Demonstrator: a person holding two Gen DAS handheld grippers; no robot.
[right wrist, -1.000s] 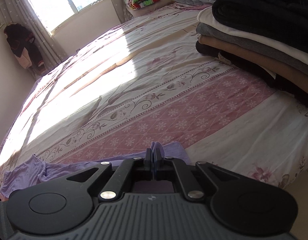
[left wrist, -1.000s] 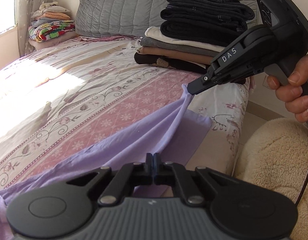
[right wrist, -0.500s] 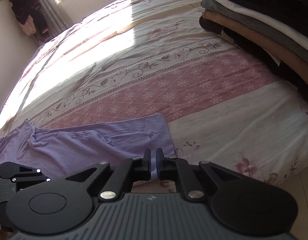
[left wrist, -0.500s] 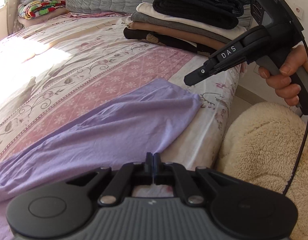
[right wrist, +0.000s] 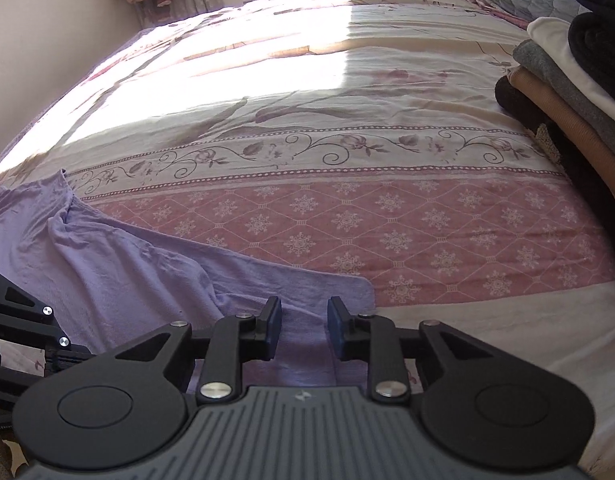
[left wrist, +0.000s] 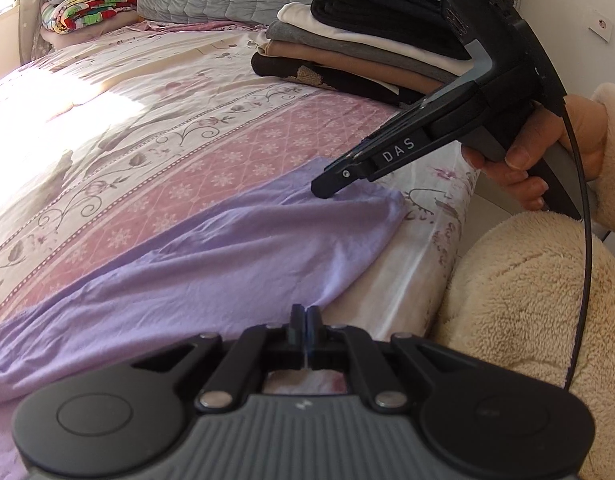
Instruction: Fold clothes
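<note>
Now | your right gripper [right wrist: 303,326] gapes over the purple garment [right wrist: 147,272] | your left gripper [left wrist: 306,326] pinches its edge | bed [right wrist: 347,120]

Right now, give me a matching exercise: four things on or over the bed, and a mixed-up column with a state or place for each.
Things
1. left hand-held gripper
2. right hand-held gripper
3. lilac garment
4. stack of folded clothes

States
A. spread along the bed's near edge
B. open
C. piled in front of the grey pillows
D. shut

Pairs: 1-D, 2-B, 3-A, 4-C
</note>
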